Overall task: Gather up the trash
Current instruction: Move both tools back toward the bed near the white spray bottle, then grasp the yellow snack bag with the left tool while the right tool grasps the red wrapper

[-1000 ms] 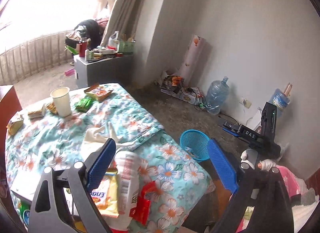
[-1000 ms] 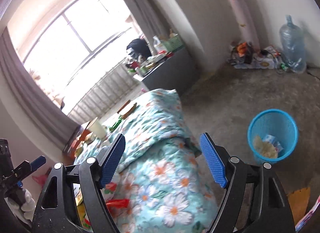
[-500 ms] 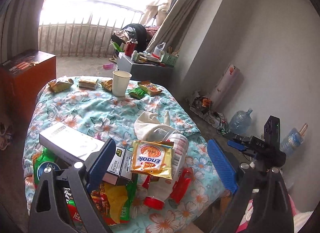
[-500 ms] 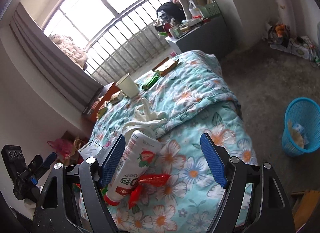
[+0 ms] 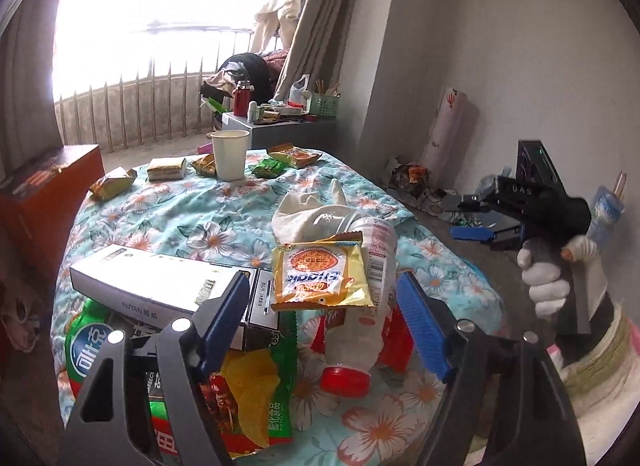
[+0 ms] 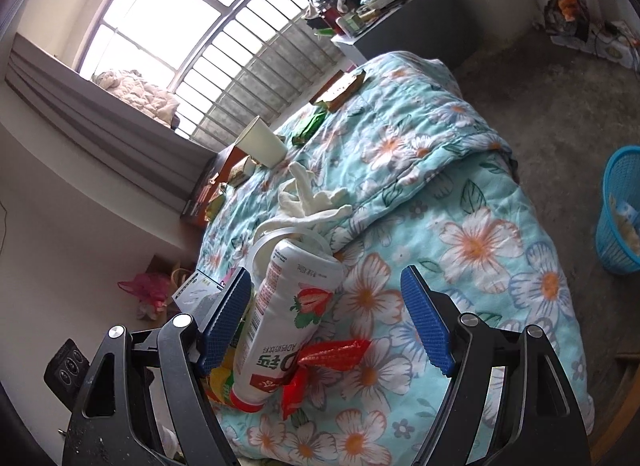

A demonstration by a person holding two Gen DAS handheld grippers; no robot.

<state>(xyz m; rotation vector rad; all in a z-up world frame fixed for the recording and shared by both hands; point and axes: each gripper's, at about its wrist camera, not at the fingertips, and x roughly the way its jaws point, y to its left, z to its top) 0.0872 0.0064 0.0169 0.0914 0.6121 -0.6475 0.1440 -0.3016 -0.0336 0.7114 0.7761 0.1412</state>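
Trash: glossy yellow snack packet (image 5: 320,274) rests on smooth white plastic bottle (image 6: 292,318); left claw (image 5: 326,330) and right claw (image 6: 326,322) both gape wide, empty.

Turquoise flower-print quilt (image 5: 168,221), yellow snack packet (image 5: 320,278), white red-capped bottle (image 6: 288,318), blue basket (image 6: 620,213).

A white drink bottle (image 5: 360,306) with a red cap and a strawberry picture is lying on its side on the flowery bed, and a yellow snack packet (image 5: 320,276) is resting on top of it. A red wrapper (image 6: 328,354) is lying just beside the bottle, and a green and yellow chip bag (image 5: 248,386) is sitting next to a white box (image 5: 160,286). A blue trash basket (image 6: 620,209) is standing on the floor with some trash lying inside.
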